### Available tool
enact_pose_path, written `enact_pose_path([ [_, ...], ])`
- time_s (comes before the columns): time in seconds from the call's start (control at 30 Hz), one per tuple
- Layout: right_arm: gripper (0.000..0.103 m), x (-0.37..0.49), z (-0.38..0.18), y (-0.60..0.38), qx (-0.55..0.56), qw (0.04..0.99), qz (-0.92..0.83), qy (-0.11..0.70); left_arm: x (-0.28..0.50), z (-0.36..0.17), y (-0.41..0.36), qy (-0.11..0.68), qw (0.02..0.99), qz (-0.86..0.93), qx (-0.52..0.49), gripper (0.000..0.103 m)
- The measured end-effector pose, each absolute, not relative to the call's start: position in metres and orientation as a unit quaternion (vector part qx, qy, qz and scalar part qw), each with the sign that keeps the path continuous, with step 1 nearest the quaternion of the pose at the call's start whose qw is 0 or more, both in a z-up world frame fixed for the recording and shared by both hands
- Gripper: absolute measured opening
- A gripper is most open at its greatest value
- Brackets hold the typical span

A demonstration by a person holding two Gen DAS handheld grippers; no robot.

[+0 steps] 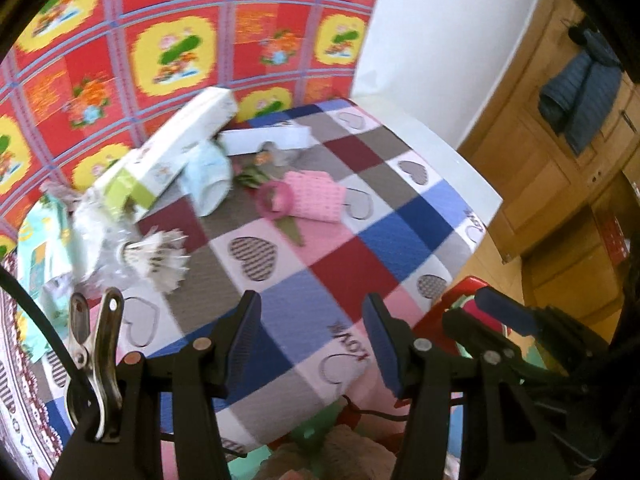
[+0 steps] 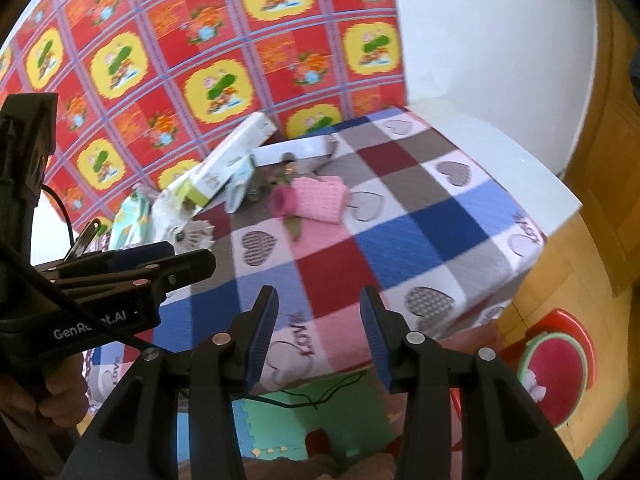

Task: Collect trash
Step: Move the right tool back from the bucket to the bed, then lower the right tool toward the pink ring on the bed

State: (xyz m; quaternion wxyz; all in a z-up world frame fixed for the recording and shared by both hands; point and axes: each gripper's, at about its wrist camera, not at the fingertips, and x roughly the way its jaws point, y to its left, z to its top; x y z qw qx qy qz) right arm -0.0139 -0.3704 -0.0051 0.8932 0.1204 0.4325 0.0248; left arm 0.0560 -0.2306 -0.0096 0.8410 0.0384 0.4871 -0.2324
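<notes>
**Now above the checked table, both grippers empty**

Ahead of our fingers, the trash lies heaped at the far left of the table [image 1: 460, 148], against the red and yellow patterned hanging [image 1: 120, 40]. We see a long white box [image 1: 176, 148] with a green end, tilted over a pale blue crumpled wrapper [image 1: 210, 178]. Just left of our left fingers sits a white feathered shuttlecock [image 1: 160, 256] beside clear crinkled plastic [image 1: 96, 232]. Further on, straight beyond the fingertips, a pink knitted roll [image 1: 316, 196] lies next to a pink ring [image 1: 276, 198], touching or nearly so. Much is blurred, so finer detail escapes us.

Our left gripper [image 1: 316, 340] points steeply down over the quilted cloth [image 1: 336, 264], its blue pads apart with nothing between them. Our right gripper [image 2: 320, 332] tilts down likewise, jaws parted and bare, over the "Love" patch of the cloth. In the right wrist view the left gripper sits just to the left of our right fingers, held by a hand [image 2: 44, 396] at the frame's lower edge. A metal clip [image 1: 94, 356] rides on the left gripper's body.
</notes>
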Motion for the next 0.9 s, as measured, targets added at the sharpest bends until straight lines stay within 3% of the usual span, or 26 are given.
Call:
enact_pose_path([
  [0.9,0.044,0.052,-0.015,-0.263,0.062,0.882,0.145,0.444,0.078,-0.016,-0.078,0.503,0.857,-0.094,-0.054,0.056],
])
